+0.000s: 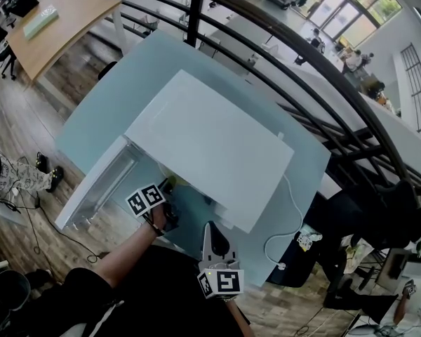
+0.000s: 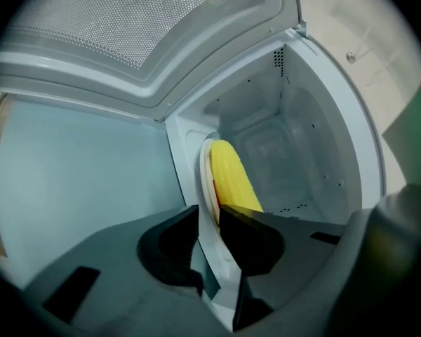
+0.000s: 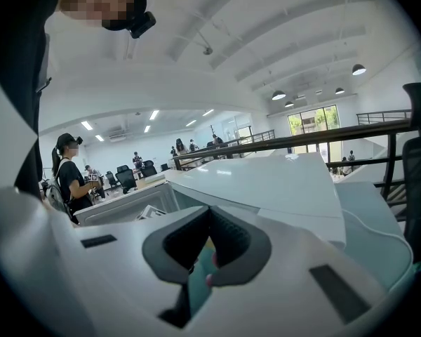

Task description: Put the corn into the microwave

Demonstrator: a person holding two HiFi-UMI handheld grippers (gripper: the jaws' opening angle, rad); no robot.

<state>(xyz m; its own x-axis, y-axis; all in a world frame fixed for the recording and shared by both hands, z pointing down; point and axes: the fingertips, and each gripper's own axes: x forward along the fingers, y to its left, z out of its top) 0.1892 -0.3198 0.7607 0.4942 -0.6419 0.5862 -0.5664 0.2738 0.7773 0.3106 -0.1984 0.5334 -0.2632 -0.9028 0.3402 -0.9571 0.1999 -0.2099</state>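
Corn point(image 2: 231, 177) first. Where is it?

It is yellow and it lies on a white plate point(image 2: 205, 167). Your left hand-held gripper point(image 2: 209, 213) pinches the rim of that plate, one jaw on each side. The corn is just past the jaws, on the plate.

And where is the plate?

You hold it right at the open front of the microwave point(image 1: 210, 139). The white box behind the corn is the inside of the microwave point(image 2: 281, 139). You can see its white walls and floor there. I cannot tell if the plate touches the floor inside.

Is the door open?

Yes. The door point(image 1: 98, 184) hangs wide open on your left side. From the left gripper view its dotted window point(image 2: 126, 20) is up above the jaws.

What is the microwave on?

It sits on a pale blue bench point(image 1: 98, 111). A white cable point(image 1: 284, 237) curls on the bench by the microwave's right end.

What about my other hand?

Your right hand-held gripper point(image 1: 210, 230) is back by your body, near the front edge of the bench. In its own view the right hand-held gripper point(image 3: 210, 220) has its jaws pressed together at the tips, with nothing between them. It points at the microwave point(image 3: 266, 181) but is apart from it.
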